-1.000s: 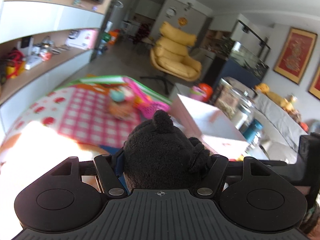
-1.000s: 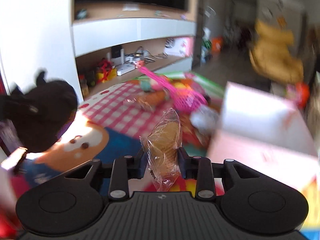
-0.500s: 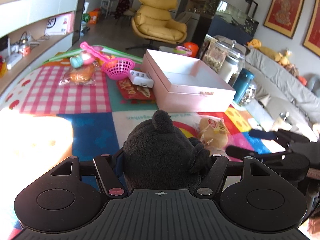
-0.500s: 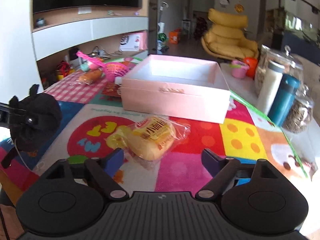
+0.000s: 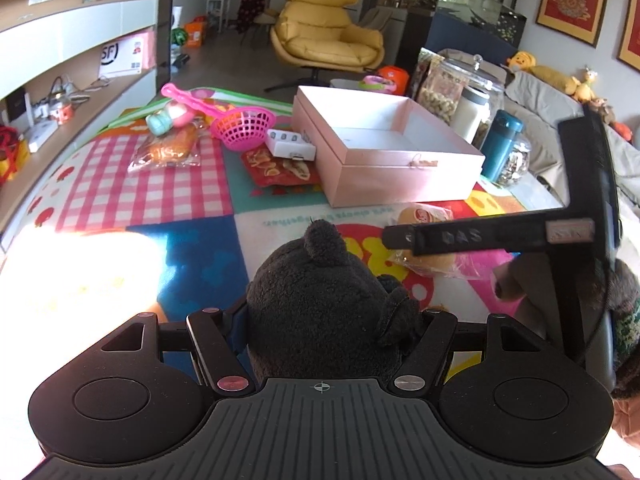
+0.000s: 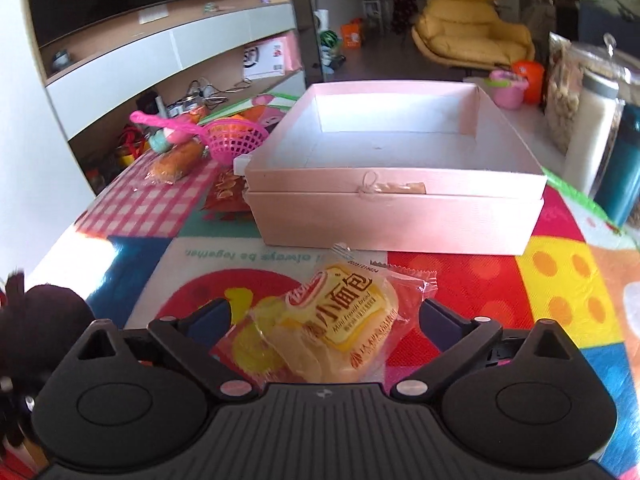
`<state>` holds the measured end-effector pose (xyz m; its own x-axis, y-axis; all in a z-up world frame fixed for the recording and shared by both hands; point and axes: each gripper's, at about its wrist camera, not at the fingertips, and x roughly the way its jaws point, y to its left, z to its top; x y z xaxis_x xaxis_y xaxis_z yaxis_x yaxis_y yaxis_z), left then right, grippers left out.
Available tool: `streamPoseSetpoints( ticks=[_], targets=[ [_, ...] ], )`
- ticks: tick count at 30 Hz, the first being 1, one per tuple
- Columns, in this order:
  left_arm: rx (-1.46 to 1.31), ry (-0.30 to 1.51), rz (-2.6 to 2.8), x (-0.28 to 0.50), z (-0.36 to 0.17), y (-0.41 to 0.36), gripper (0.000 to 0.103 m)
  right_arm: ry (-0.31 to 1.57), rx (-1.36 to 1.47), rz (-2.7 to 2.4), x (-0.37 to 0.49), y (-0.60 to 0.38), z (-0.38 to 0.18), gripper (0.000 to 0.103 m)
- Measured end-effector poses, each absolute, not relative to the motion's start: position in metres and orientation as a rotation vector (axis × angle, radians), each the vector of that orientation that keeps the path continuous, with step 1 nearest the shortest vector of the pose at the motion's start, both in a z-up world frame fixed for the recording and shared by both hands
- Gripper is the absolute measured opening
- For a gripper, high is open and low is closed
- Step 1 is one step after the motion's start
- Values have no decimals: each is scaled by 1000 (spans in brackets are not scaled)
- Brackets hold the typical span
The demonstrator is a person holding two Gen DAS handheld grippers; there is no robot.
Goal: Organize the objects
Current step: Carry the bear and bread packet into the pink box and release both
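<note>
My left gripper is shut on a black plush toy and holds it above the colourful mat. My right gripper is open, its fingers on either side of a wrapped bread bun that lies on the mat just in front of the open pink box. The box is empty inside. In the left wrist view the bun lies behind one right-gripper finger, and the pink box stands beyond it. The plush also shows at the left edge of the right wrist view.
Left of the box lie a red snack packet, a white case, a pink basket scoop, a wrapped bun and a small teal toy. Glass jars and a teal bottle stand right of the box.
My right gripper has let go of the bread bun, opened, and lowered towards it on the mat near the box. My left gripper still holds the plush and has turned towards the box.
</note>
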<state>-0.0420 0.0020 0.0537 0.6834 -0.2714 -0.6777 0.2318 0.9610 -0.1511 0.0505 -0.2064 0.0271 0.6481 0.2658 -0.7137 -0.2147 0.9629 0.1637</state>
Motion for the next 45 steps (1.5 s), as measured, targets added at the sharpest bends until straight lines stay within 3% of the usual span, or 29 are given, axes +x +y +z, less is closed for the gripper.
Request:
streamPoseSetpoints(
  ticks=[8, 10, 12, 15, 21, 26, 30, 32, 34, 42, 45],
  targets=[
    [-53, 781, -283, -41, 51, 1, 72, 847, 118, 222, 54, -203, 18, 100],
    [-54, 785, -289, -40, 49, 0, 72, 819, 61, 231, 55, -197, 18, 91],
    [-50, 789, -301, -41, 47, 0, 72, 797, 5, 265, 48, -194, 23, 73],
    [-56, 789, -325, -40, 49, -1, 72, 728, -65, 293, 21, -201, 39, 65],
    [-65, 589, -393, -9, 117, -26, 74, 637, -42, 317, -28, -243, 69, 63],
    [-155, 390, -433, 65, 161, -62, 76, 547, -39, 258, -36, -259, 77, 63],
    [-172, 501, -428, 140, 131, -92, 77, 532, -27, 249, -33, -265, 71, 63],
    [-56, 656, -379, 170, 99, -111, 74, 534, -27, 246, -30, -268, 68, 63],
    [-37, 678, -346, 178, 81, -111, 69, 531, -30, 232, -28, -271, 66, 63],
    [-182, 491, -387, 101, 84, -44, 68, 451, -23, 228, 2, -283, 88, 63],
    [-161, 514, -399, 77, 76, -25, 68, 368, -48, 227, 39, -278, 117, 63]
  ],
)
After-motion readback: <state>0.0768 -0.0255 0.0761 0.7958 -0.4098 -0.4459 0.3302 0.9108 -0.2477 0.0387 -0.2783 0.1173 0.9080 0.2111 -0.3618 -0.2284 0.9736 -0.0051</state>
